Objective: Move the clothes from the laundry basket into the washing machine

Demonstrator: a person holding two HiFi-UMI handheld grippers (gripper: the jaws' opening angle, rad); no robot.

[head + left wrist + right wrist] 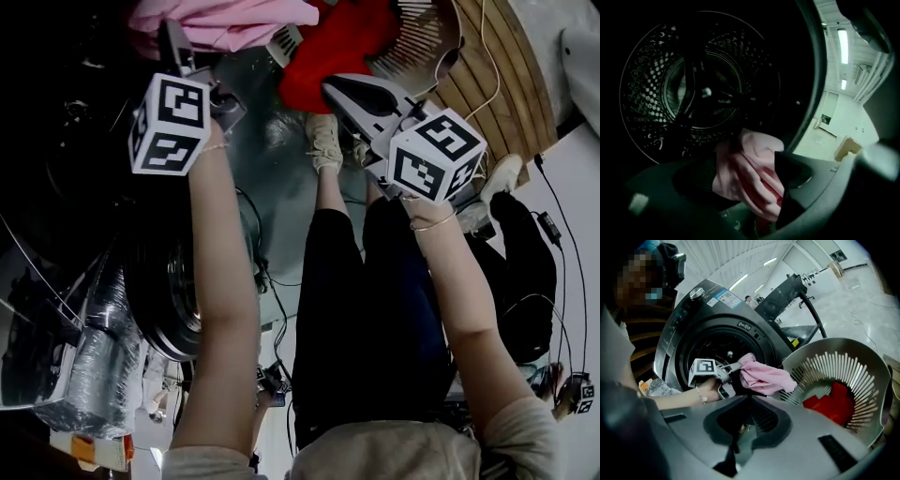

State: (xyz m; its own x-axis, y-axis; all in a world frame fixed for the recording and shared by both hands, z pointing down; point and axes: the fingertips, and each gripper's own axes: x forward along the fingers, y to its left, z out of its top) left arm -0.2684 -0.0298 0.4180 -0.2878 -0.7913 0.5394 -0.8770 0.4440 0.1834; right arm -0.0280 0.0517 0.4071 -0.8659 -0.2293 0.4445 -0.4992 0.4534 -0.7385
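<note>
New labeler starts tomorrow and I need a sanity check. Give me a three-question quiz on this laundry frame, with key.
1. Multiple choice: what colour is the garment lying in the laundry basket? A red, B pink, C white.
2. True or false: the right tool grips the pink garment.
3. Fill in: the pink garment hangs at the left tool, in front of the washing machine's ____.
Key: 1 A, the red garment. 2 False; its jaws are shut on nothing. 3 drum.
</note>
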